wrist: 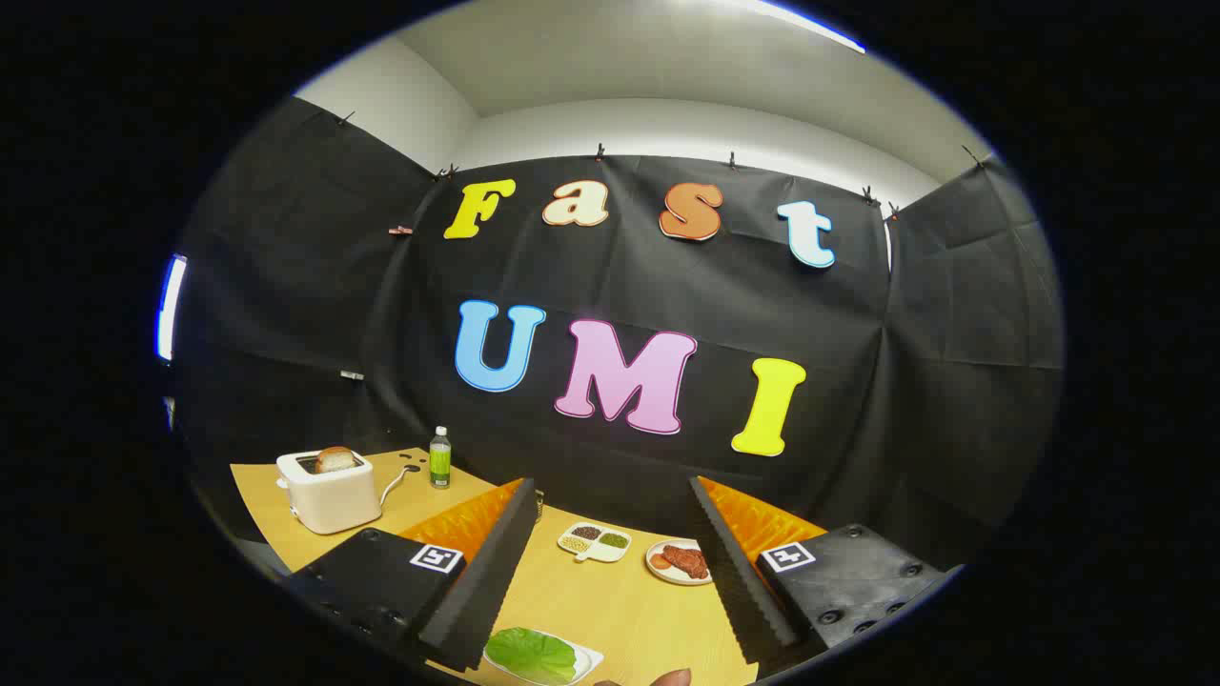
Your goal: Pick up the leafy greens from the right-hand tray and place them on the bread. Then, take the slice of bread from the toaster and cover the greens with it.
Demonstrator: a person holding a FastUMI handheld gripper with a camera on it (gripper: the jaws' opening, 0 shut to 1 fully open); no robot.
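My gripper [610, 495] is held high above the wooden table with its two fingers [496, 562] spread wide apart and nothing between them. Low between the fingers, a green leaf [531, 655] lies on a white tray [588, 657]. Off to the left, beyond the left finger, a white toaster [329, 491] stands with a slice of bread [335, 459] sticking up out of its slot. A brownish rounded shape [670, 677] peeks in beside the leaf tray; I cannot tell what it is.
A small bottle with a green label [439, 458] stands behind the toaster, whose cord [393, 486] trails over the table. Between the fingers, farther off, sit a divided white dish of beans [594, 541] and a round plate of reddish meat [679, 560].
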